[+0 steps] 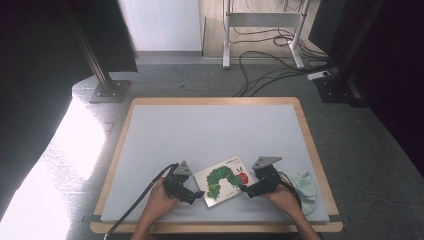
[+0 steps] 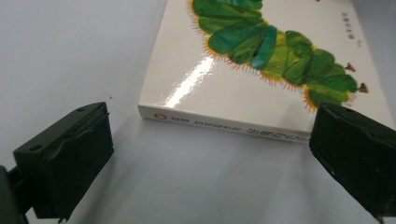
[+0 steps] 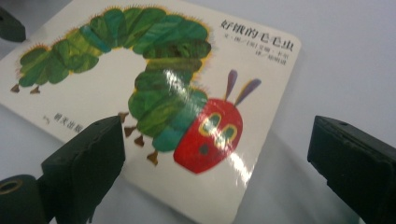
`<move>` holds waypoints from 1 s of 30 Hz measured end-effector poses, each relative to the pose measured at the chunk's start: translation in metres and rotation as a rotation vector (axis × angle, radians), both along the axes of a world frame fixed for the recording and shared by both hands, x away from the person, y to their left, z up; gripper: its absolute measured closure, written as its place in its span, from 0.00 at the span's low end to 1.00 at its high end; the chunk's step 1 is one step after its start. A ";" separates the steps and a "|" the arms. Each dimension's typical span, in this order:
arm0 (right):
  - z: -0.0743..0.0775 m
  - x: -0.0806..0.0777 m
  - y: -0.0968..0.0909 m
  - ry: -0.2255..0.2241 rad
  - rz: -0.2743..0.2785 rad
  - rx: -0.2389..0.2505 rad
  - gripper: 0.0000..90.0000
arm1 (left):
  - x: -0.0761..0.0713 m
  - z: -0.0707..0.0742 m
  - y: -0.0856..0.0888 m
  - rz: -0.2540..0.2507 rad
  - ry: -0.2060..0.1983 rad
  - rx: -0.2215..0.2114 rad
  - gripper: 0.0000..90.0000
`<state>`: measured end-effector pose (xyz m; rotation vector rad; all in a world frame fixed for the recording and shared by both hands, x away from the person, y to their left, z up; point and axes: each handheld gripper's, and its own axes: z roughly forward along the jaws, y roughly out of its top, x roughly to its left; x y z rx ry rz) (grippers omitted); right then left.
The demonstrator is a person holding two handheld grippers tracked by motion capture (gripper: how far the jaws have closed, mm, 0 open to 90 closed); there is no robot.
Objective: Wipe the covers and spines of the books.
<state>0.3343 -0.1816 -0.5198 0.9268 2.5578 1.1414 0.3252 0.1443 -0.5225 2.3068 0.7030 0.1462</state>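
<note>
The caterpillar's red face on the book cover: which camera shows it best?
The right gripper view: the caterpillar's red face, eyes and antennae are large and sharp there. The high view shows the face tiny on the book. The left gripper view shows the book's spine and green body.

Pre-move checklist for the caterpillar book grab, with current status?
1. White board book with green caterpillar cover lies flat and closed on the pale grey table mat: ok.
2. Left gripper jaws open, facing the book's spine edge, not touching: ok.
3. Right gripper jaws open over the cover's red-head corner, no pad pressing: ok.
4. Both grippers flank the book in the high view: ok.
5. Pale green cloth by the right hand clear of the book: ok.
6. Whether the cover edge can be lifted: cannot tell.
</note>
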 end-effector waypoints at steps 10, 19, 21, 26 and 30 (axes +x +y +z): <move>0.000 0.025 0.018 0.008 0.023 0.022 0.03 | -0.014 -0.004 0.000 -0.006 -0.050 0.082 0.00; -0.006 0.055 0.030 0.056 0.045 0.032 0.00 | -0.017 -0.005 -0.001 0.017 -0.059 0.074 0.00; -0.008 0.059 0.032 0.067 0.047 0.043 0.00 | -0.017 -0.005 -0.001 0.017 -0.059 0.072 0.00; -0.010 0.069 0.038 0.072 0.064 0.056 0.00 | -0.017 -0.005 0.000 0.015 -0.061 0.068 0.00; -0.008 0.070 0.042 0.075 0.084 0.047 0.03 | -0.017 -0.006 0.000 0.015 -0.061 0.067 0.00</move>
